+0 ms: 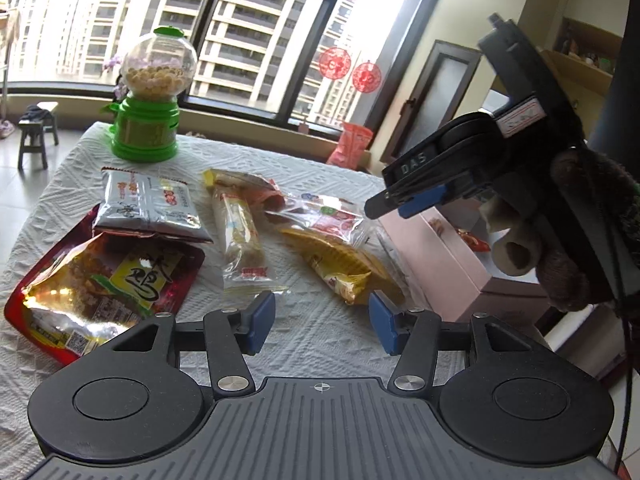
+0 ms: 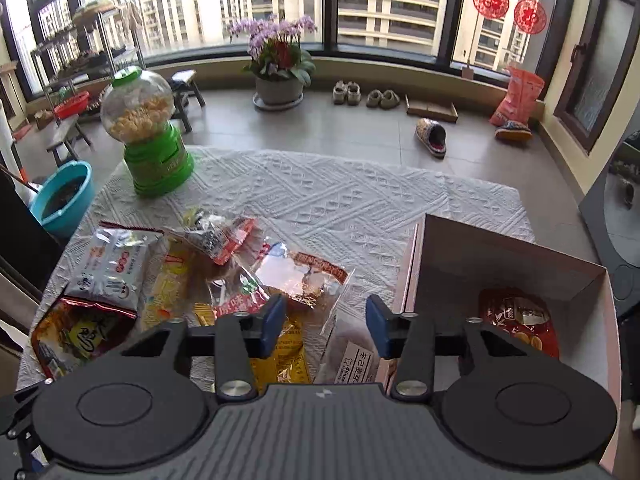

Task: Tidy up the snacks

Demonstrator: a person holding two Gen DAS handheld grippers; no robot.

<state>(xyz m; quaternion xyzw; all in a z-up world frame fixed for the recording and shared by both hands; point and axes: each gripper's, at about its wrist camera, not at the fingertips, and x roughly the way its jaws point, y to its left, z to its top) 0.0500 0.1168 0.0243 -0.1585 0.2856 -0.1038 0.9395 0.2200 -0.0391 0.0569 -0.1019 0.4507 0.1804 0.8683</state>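
Beside the box (image 2: 500,248), bare cloth (image 2: 340,200).

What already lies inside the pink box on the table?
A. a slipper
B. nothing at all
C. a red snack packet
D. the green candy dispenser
C: the right wrist view shows a red snack packet on the floor of the open pink box.

On the desk stands one green gumball-style dispenser with a clear globe (image 2: 146,136) and one open pink cardboard box (image 2: 516,264). One red snack packet (image 2: 518,320) lies inside that box. About six loose snack packets lie in a heap toward the desk's left edge, among them one silver foil bag (image 1: 148,208), one long pale wrapped bar (image 1: 240,236) and one yellow crinkled packet (image 1: 340,264); the overlap makes the exact count uncertain.
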